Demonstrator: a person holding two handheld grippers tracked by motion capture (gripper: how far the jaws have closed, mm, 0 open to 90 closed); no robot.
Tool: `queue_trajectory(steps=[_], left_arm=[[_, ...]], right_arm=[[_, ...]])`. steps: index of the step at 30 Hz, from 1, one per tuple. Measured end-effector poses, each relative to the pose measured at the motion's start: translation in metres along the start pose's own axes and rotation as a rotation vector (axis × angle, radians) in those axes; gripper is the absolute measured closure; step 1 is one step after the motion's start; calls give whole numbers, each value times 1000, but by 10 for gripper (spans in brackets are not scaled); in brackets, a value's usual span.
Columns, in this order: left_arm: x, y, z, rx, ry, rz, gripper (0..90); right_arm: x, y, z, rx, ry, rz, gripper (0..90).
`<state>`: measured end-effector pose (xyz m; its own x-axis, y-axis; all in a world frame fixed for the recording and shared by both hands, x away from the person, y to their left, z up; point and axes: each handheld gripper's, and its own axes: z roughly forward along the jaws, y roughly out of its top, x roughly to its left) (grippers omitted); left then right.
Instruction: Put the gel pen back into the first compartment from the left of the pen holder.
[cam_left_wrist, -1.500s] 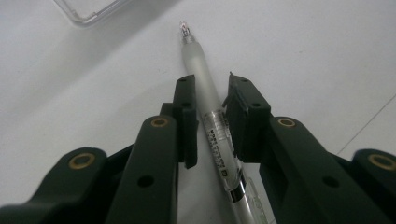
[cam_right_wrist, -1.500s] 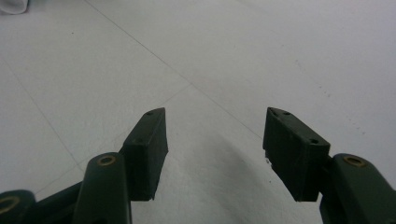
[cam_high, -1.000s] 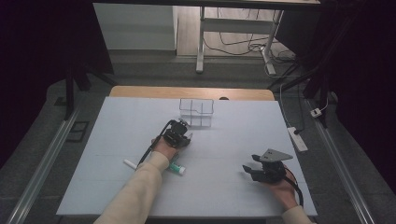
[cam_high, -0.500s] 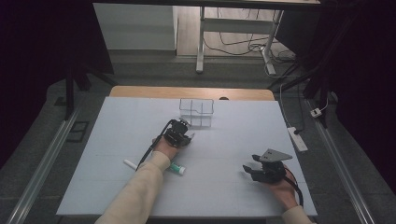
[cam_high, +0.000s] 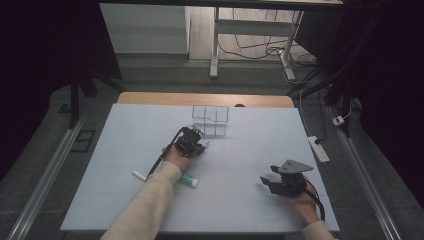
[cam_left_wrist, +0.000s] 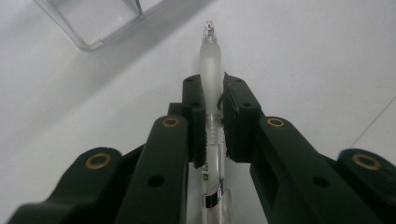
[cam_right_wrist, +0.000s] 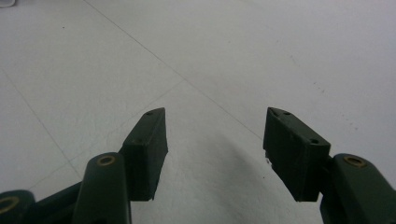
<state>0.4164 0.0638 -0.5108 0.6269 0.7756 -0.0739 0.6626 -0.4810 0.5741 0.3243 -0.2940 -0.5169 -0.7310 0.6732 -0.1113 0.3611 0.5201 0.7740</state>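
Your left tongs (cam_left_wrist: 212, 112) have just squeezed shut on the pen (cam_left_wrist: 209, 60), so you can lift it toward the clear box (cam_high: 210, 120), upper middle. Your right tongs (cam_right_wrist: 215, 140) wait open.

A white table (cam_high: 250, 145) stands on grey floor (cam_high: 150, 75). Beyond it a desk frame (cam_high: 215, 45) stands over loose cables (cam_high: 260, 47). Right of the table lies a power strip (cam_high: 318, 149). Both sides of the room are dark.
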Motion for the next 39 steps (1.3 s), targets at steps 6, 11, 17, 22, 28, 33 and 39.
queue_trajectory(steps=[6, 11, 17, 22, 28, 33, 39], left_arm=[[4, -1, -15, -49, -8, 5, 801], [6, -2, -24, -72, -6, 17, 801], [7, -2, -34, -112, -18, 22, 801], [8, -4, -41, -145, -23, 25, 800], [10, -5, -52, -194, -43, 28, 800], [10, -6, -58, -223, -52, 29, 800], [11, -7, -63, -252, -57, 26, 800]], right_arm=[[0, 0, 0, 5, -3, -2, 394], [0, 0, 0, 4, -3, 0, 394], [0, 0, 0, 2, -2, 3, 393], [0, 0, 0, 7, -3, 3, 393], [0, 0, 0, 6, -7, 5, 393], [-1, 0, 0, 14, -8, 3, 393], [-1, -1, 0, 10, -8, 6, 393]])
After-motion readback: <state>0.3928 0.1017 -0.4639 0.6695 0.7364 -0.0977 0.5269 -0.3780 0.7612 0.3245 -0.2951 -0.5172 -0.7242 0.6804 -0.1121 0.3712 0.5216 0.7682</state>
